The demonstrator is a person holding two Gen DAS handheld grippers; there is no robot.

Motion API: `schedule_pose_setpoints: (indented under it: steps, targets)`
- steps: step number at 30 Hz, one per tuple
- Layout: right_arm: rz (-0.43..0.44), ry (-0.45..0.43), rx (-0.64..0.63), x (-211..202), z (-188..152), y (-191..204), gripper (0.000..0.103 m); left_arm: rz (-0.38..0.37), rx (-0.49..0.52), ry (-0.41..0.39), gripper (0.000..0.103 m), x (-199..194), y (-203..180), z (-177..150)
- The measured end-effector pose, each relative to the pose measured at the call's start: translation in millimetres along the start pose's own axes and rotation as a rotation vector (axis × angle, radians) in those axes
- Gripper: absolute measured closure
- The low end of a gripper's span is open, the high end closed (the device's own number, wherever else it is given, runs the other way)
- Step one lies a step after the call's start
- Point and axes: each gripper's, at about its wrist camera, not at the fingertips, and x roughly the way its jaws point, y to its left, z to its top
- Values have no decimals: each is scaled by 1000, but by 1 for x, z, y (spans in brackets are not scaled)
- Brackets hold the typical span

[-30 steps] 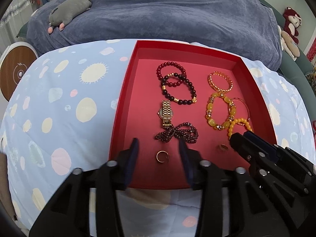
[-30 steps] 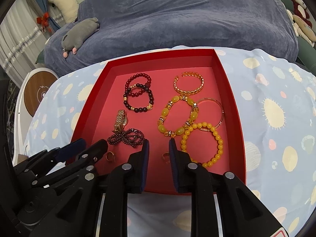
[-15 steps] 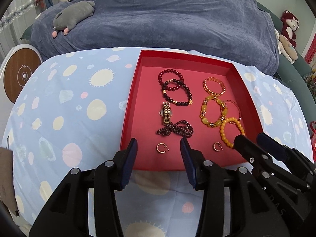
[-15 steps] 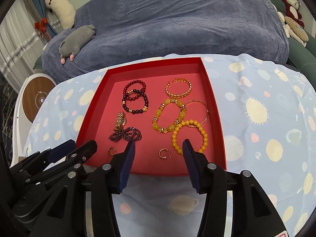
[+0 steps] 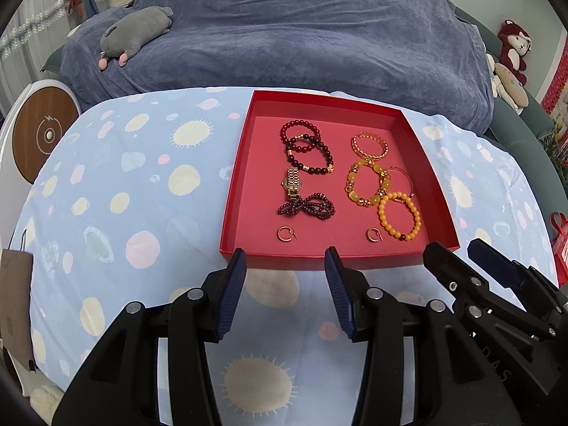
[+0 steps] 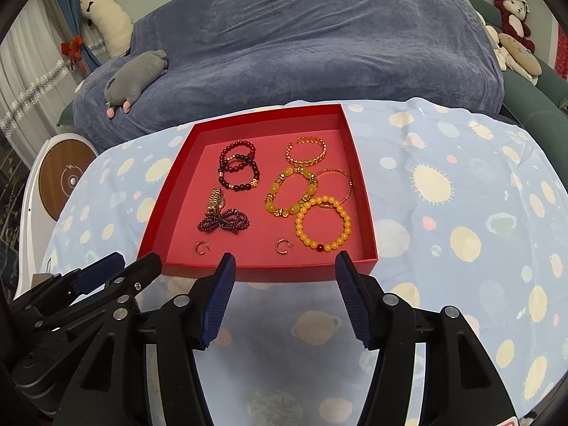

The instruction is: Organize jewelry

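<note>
A red tray (image 5: 234, 184) (image 6: 358, 163) lies on a spotted blue cloth and holds the jewelry. Dark red bead bracelets (image 5: 306, 145) (image 6: 238, 167), a gold watch (image 5: 293, 183) (image 6: 214, 200) and a dark beaded bow (image 5: 307, 207) (image 6: 223, 223) lie on its left side. Gold and yellow bracelets (image 5: 369, 184) (image 6: 293, 191) lie on its right side. Two small hoop earrings (image 5: 285, 233) (image 6: 283, 246) lie near its front edge. My left gripper (image 5: 285, 266) and right gripper (image 6: 284, 273) are open and empty, just before the tray's front wall.
A blue-covered sofa (image 5: 284, 35) with a grey plush toy (image 5: 136, 33) stands behind the table. A round white and wood device (image 5: 39, 138) is at the left. More plush toys (image 6: 511, 25) sit at the far right.
Both grippers have drawn back from over the tray to its front edge. The right gripper's jaws have opened wide. The jewelry has not moved.
</note>
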Motion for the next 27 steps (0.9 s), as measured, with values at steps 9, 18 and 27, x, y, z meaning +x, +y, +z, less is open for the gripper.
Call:
schedule_pose_setpoints:
  steps: [9,18,27]
  targets:
    - [-19,-14,5,-12,-6,-6,41,10,-14,-18,46,-14,0,-4]
    - [-24,-29,-6,-22,-9,-7,37,13,-21,-20,43,-21,2,-9]
    - [-44,-50,-10,-32,-12,-6,31,37,-37,-36,32,-32,6,-12]
